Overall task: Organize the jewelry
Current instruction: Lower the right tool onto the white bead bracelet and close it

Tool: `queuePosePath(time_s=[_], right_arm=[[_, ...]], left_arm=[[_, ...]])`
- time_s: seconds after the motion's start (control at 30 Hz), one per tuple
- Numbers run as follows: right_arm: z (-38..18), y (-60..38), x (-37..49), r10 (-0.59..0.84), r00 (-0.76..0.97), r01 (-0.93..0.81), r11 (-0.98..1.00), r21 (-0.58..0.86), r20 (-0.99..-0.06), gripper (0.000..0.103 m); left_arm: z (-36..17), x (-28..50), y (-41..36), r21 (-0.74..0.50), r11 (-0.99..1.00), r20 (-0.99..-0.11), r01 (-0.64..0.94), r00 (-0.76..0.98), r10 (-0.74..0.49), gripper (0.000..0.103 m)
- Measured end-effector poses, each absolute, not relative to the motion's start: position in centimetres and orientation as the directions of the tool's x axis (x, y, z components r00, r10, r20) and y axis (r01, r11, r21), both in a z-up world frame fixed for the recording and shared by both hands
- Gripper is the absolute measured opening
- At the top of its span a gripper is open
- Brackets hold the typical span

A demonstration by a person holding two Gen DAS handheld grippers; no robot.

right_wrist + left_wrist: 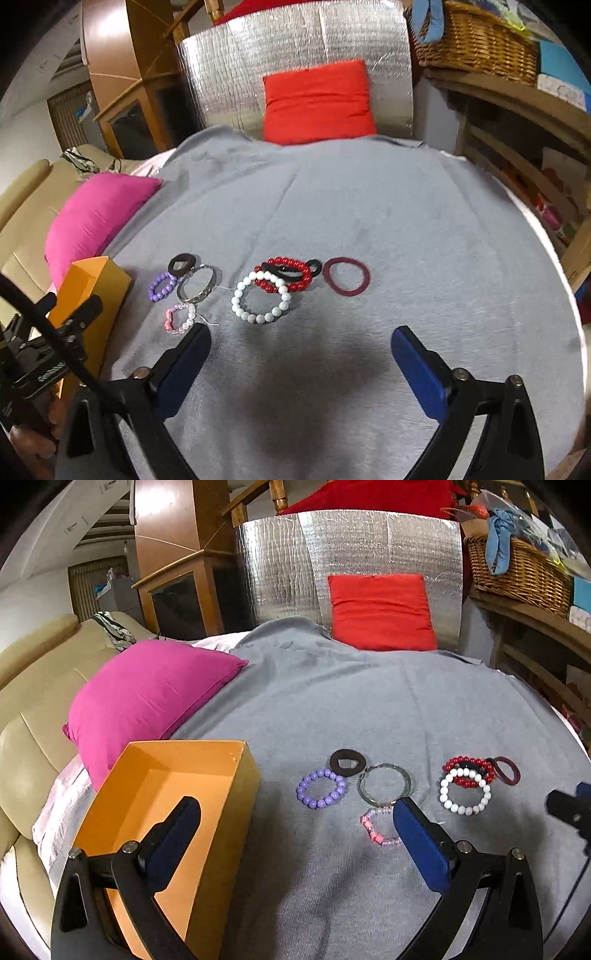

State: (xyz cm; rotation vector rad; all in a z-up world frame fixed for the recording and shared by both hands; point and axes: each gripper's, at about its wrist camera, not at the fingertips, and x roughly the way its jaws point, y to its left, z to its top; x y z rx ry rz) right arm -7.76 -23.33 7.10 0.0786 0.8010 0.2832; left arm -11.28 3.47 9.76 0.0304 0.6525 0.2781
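Note:
Several bracelets lie on a grey cloth [332, 709]: a purple bead bracelet [321, 789], a dark brown ring [347, 762], a silver bangle [384, 784], a pink and clear bead bracelet [376, 829], a white bead bracelet [465, 792], a red bead bracelet [469, 768] and a maroon band [508, 771]. An open orange box [166, 812] stands to their left. My left gripper [295, 819] is open and empty, one finger over the box, the other by the pink bracelet. My right gripper [301, 347] is open and empty, just short of the white bracelet [260, 297]; the maroon band [346, 276] lies beyond.
A magenta pillow [147, 698] lies behind the box, beside a beige sofa [33, 701]. A red cushion [382, 611] leans on a silver foil panel [351, 554] at the back. A wicker basket [517, 568] sits on wooden shelves at the right. The right gripper's tip [569, 808] shows in the left wrist view.

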Motion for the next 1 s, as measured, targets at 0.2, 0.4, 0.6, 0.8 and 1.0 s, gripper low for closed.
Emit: queuePosePath(time_s=[0.2,0.4,0.6,0.8,1.0], right_arm=[[6.5,-22.4,-7.0,0.300,0.642,-0.220,0.954,0.206,-0.705,0.093],[5.7,-22.1,-6.4,0.316,0.614,-0.208,0.949,0.237,-0.723,0.081],[5.1,-21.6,-5.6,0.324,0.588,-0.188,0.946,0.265,-0.741,0.073],[5.3,-21.2,-5.6,0.330,0.592,-0.190,0.944,0.271,-0.735,0.073],[4.8,-21.2,-5.1,0.333,0.577,-0.175,0.942,0.285,-0.746,0.073]], left_arm=[[9.6,-11.0,3.5,0.108,0.963,-0.600,-0.245,0.757,0.260,0.103],[9.4,-10.7,3.2,0.112,0.963,-0.604,-0.246,0.752,0.262,0.103],[9.4,-10.7,3.0,0.107,0.965,-0.603,-0.241,0.756,0.256,0.103],[9.6,-10.6,3.1,0.098,0.965,-0.604,-0.242,0.756,0.251,0.103],[9.5,-10.3,3.0,0.096,0.966,-0.608,-0.240,0.755,0.247,0.103]])
